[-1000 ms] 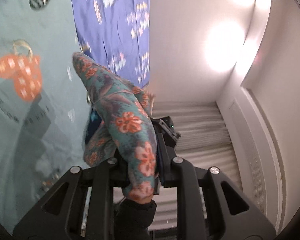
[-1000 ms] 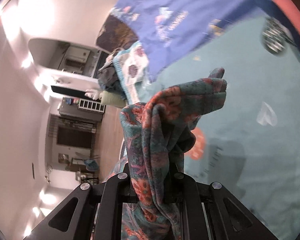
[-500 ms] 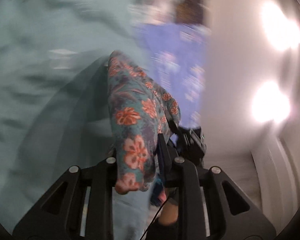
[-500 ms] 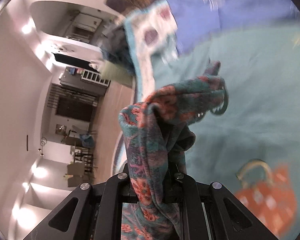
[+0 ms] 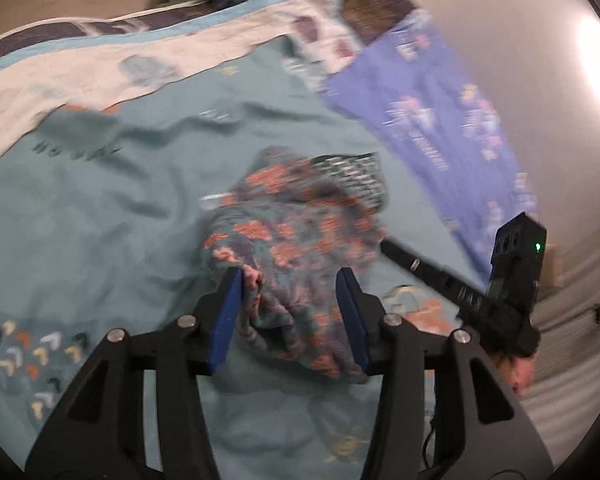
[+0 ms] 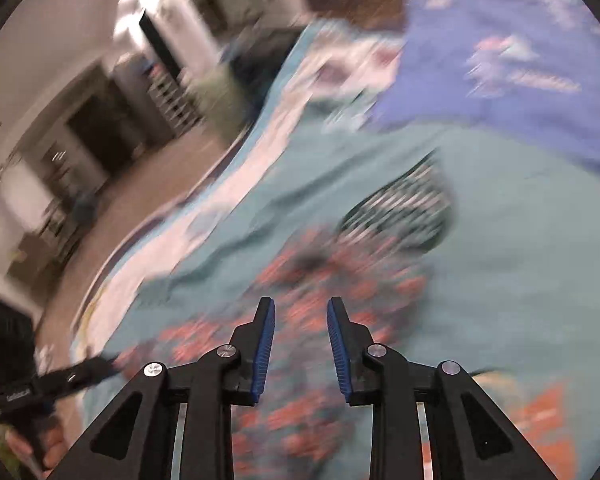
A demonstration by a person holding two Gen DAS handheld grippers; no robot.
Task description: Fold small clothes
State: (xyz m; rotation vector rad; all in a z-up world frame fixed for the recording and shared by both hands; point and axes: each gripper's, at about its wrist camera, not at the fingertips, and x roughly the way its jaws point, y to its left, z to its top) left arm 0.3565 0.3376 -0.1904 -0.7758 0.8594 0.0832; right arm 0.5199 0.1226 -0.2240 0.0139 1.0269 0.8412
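A teal garment with orange flowers (image 5: pixel 296 220) lies crumpled on the teal bedspread (image 5: pixel 100 200). My left gripper (image 5: pixel 289 274) points down at its near end. Its jaws are opening, with the cloth loose between them and an edge brushing the left pad (image 5: pixel 230 312). The right wrist view is blurred. There my right gripper (image 6: pixel 300 300) hangs over the same garment (image 6: pixel 324 272); its jaws are opening too, and the pads press on nothing. The right gripper (image 5: pixel 420 268) shows at the garment's right side, and the left gripper (image 6: pixel 80 372) at its lower left, each held by a hand.
A black-and-white striped heart print (image 5: pixel 352 176) lies just beyond the garment, and an orange print (image 6: pixel 540 412) near it. A purple patterned cloth (image 5: pixel 440 120) hangs at the right against the wall. A white quilt (image 5: pixel 100 68) covers the bed's far edge, with floor and furniture (image 6: pixel 100 132) beyond.
Both grippers came down from holding the garment up in the air to the bedspread. The garment now lies on the bed, and both pairs of jaws have let go of it.
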